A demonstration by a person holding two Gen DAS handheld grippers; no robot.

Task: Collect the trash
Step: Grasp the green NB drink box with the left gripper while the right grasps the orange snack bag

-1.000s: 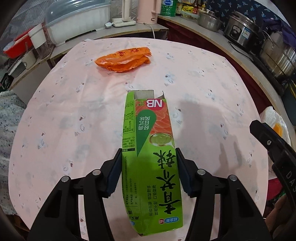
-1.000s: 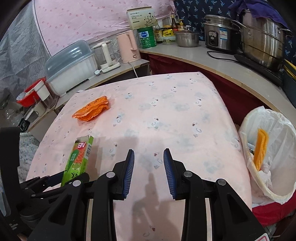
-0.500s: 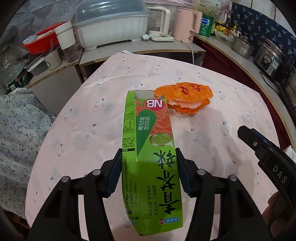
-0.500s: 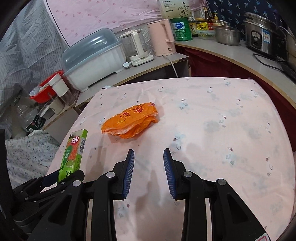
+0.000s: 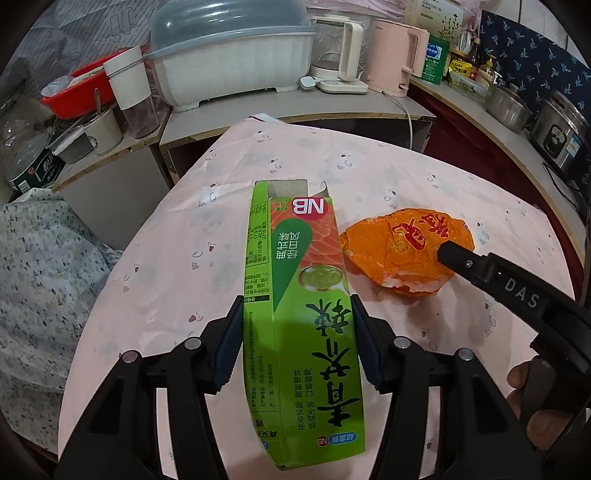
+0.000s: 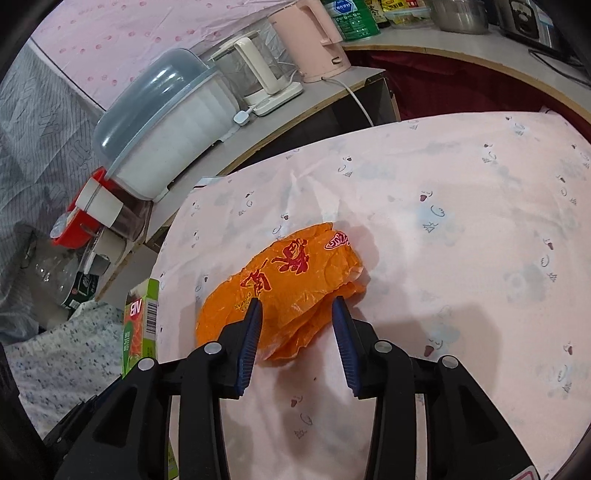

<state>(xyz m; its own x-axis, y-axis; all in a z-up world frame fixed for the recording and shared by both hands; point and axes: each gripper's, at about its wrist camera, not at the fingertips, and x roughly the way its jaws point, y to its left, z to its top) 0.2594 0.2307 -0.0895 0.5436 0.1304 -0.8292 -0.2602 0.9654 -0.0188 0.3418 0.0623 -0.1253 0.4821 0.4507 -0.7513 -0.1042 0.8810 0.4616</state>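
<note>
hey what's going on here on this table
Someone is clearing trash off a table covered in a pink cloth, with a handheld gripper in each hand. The left gripper is clamped on an opened green carton, held up over the table. The right gripper is open, its fingers on either side of a crumpled orange wrapper lying on the cloth, not yet closed on it.

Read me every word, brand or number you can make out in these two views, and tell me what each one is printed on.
"NB": white-on-red logo on the green carton held by the left gripper; also on its end flap.
"DAS": on the right gripper's finger.
Large Chinese characters on the carton front: upside down to the camera, not transcribed.
Red characters on the orange wrapper: crumpled, unreadable.
Carton's fine print, barcode digits and the green can label: too small.
</note>
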